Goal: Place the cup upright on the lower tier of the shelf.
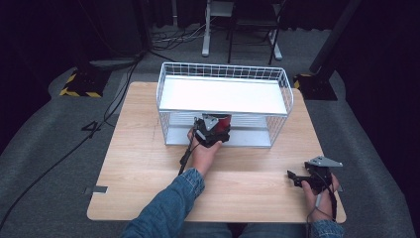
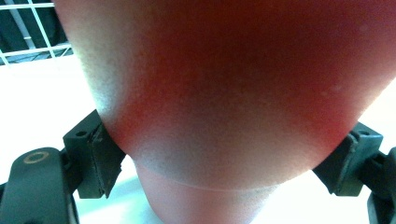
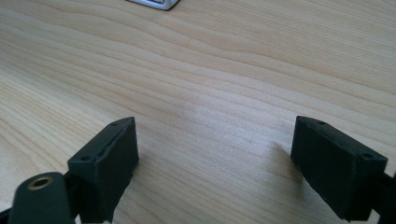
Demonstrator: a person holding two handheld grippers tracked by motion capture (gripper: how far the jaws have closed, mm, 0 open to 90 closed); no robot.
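Left gripper view puts both black jaws pressed against the flanks of a smooth, rounded red object (image 2: 224, 93) that narrows toward its base, above a bright white surface. From the high view, the left gripper (image 1: 214, 130) holds it at the lower shelf of the white wire rack (image 1: 224, 95), forearm in a denim sleeve (image 1: 168, 206) stretched forward. Over the pale wood-grain table (image 1: 143, 163), the right gripper (image 1: 295, 177) rests near the front edge, jaws spread wide with nothing between them.

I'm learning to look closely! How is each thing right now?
Left gripper: shut on the red object, at the rack's lower level.
Red object: gripped between both jaws.
Right gripper: open, holding nothing, over the table.
Wire rack: upright on the table.
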